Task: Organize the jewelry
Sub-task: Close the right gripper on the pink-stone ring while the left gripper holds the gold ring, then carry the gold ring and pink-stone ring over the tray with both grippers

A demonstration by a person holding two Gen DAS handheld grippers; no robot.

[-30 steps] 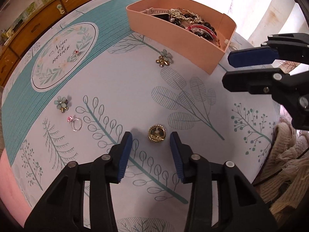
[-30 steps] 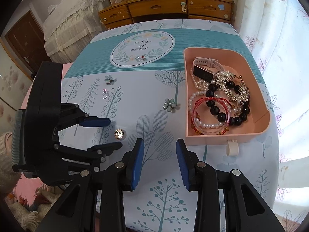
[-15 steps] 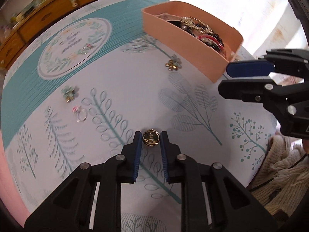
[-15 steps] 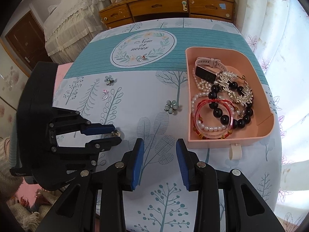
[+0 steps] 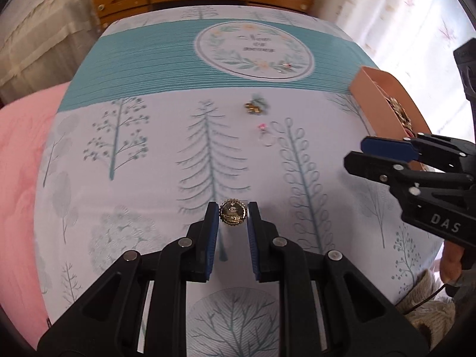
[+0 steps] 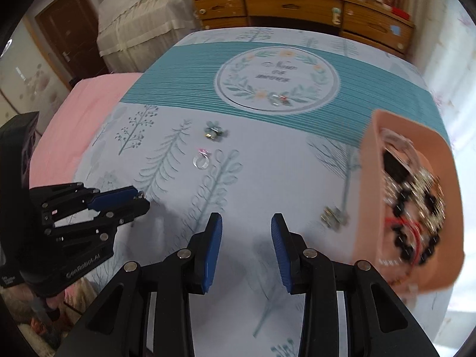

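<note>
My left gripper [image 5: 232, 215] is shut on a round gold brooch [image 5: 232, 216] and holds it above the tablecloth; it also shows at the left of the right wrist view [image 6: 139, 200]. My right gripper [image 6: 246, 223] is open and empty over the cloth, and appears at the right in the left wrist view [image 5: 355, 151]. The pink jewelry box [image 6: 369, 184] holds bracelets, beads and a watch. On the cloth lie a green flower brooch [image 6: 215, 132], a ring with a pink stone [image 6: 200, 159], another flower brooch [image 6: 333, 215] beside the box, and a small piece [image 6: 278, 98] on the round emblem.
A wooden dresser [image 6: 297, 9] stands beyond the table's far edge. A pink cover [image 5: 20, 154] lies at the left side. A bed with a cream cover [image 6: 142, 9] is at the back left. A knitted cloth [image 5: 428, 306] lies at the near right.
My left gripper closed on the gold brooch and lifted it, turning toward the table's far side. My right gripper swung left, away from the box; its jaws stayed open.
</note>
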